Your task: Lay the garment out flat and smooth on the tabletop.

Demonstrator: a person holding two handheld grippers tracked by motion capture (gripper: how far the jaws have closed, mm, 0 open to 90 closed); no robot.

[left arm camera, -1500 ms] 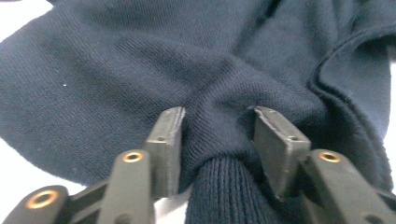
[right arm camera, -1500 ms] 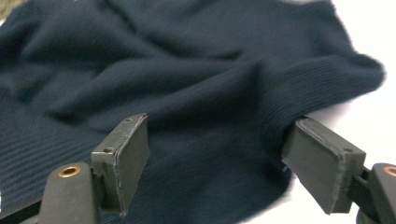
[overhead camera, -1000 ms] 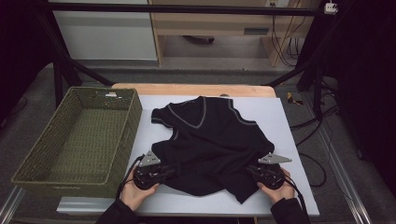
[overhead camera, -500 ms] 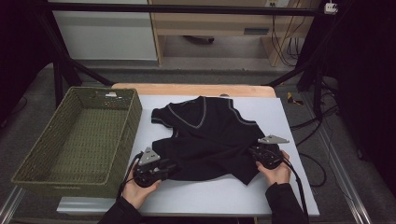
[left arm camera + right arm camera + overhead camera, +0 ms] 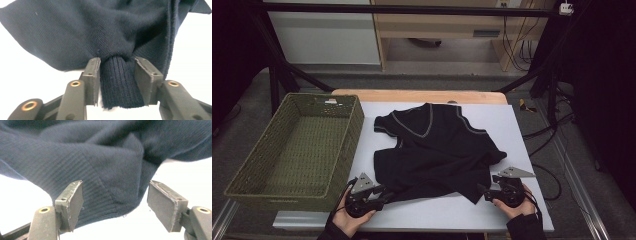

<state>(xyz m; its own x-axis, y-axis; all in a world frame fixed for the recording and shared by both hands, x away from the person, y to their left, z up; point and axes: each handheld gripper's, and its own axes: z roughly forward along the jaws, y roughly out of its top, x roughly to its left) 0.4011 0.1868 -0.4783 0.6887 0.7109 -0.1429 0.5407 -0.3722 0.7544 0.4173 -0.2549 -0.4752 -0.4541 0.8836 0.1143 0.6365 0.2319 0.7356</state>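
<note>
White tabletop point(image 5: 512, 125) fills the person's side of the scene, with dark floor and a wooden bench beyond it. Nearest, at the front edge, the left gripper point(image 5: 384, 192) lies in the person's left hand point(image 5: 349, 220); its jaws stand at a narrow gap with a bunched ribbed hem of the black sweater point(image 5: 437, 150) between them, the cloth filling the gap and meeting both pads in the left gripper view point(image 5: 117, 82). Whether the pads still press on it I cannot tell, and the jaws had opened a little just before. At the front right, the right gripper point(image 5: 486, 195) sits in the right hand point(image 5: 517, 207). Its jaws have just been opening and now stand wide. The sweater's hem corner point(image 5: 110, 195) lies between them, close against the left pad and clear of the right one.

Farther in, the sweater is spread across the middle of the table, its lower part folded up and twisted, its V-neck with pale trim toward the far edge. Left of it, a green wicker basket point(image 5: 357, 125) stands just beside the tabletop.
</note>
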